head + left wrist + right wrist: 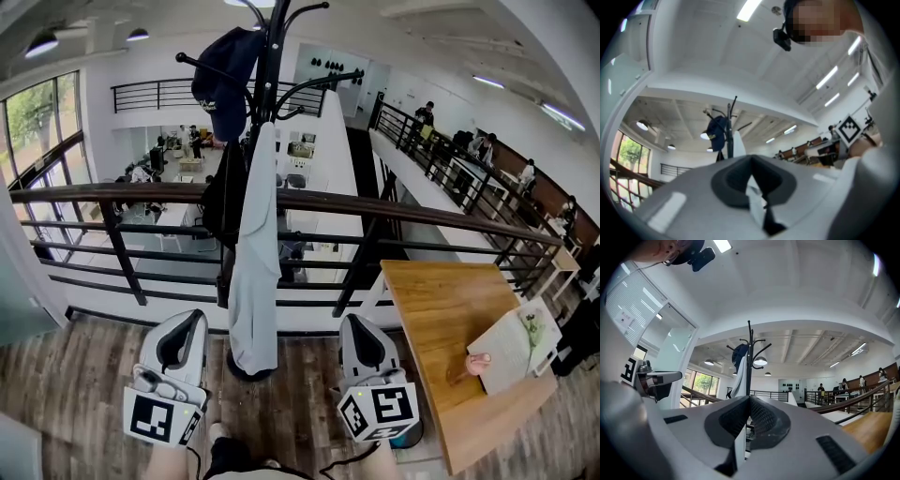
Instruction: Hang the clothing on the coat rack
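A black coat rack stands against the railing, straight ahead of me. A long pale grey garment hangs down its pole, with a navy cap on an upper hook and a black item behind the grey cloth. My left gripper sits low, left of the rack's foot. My right gripper sits low to its right. Both are shut with nothing in them and do not touch the clothing. The left gripper view shows the coat rack beyond shut jaws. In the right gripper view the coat rack and grey garment stand ahead.
A dark metal railing with a wooden top rail runs behind the rack, with an open drop beyond it. A wooden table stands at the right. A person's hand rests on the table beside an open notebook. The floor is wood planks.
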A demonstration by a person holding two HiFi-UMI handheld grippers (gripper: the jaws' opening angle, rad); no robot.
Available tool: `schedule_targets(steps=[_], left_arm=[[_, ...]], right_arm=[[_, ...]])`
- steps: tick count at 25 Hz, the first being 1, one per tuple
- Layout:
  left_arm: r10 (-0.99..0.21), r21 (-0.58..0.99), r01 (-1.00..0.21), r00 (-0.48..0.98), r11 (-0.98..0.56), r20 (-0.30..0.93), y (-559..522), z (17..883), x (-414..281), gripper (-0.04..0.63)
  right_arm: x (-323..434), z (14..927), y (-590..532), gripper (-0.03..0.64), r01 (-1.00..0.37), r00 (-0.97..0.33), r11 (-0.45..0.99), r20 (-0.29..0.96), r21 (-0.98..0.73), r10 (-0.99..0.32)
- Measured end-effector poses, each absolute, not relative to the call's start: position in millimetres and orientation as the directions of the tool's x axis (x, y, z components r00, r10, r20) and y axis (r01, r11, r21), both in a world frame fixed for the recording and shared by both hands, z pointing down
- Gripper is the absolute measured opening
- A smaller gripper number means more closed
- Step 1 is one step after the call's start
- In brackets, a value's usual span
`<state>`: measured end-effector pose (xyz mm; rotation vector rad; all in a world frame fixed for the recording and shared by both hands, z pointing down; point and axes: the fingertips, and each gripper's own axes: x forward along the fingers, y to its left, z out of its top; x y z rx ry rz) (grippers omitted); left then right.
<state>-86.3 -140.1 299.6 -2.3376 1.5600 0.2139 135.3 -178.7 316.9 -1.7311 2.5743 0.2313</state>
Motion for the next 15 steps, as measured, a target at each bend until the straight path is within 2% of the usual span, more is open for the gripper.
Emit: schedule_targets(steps=[15], left_arm=[[-0.880,-0.182,-0.925,0.376,-0.335,-0.291,-130.9,305.3,-96.1,0.005]], right_arm=[[127.9,317.6,-170.5,0.002,-0.918,-0.395,0.386,-0.126,0.089,-0.910]])
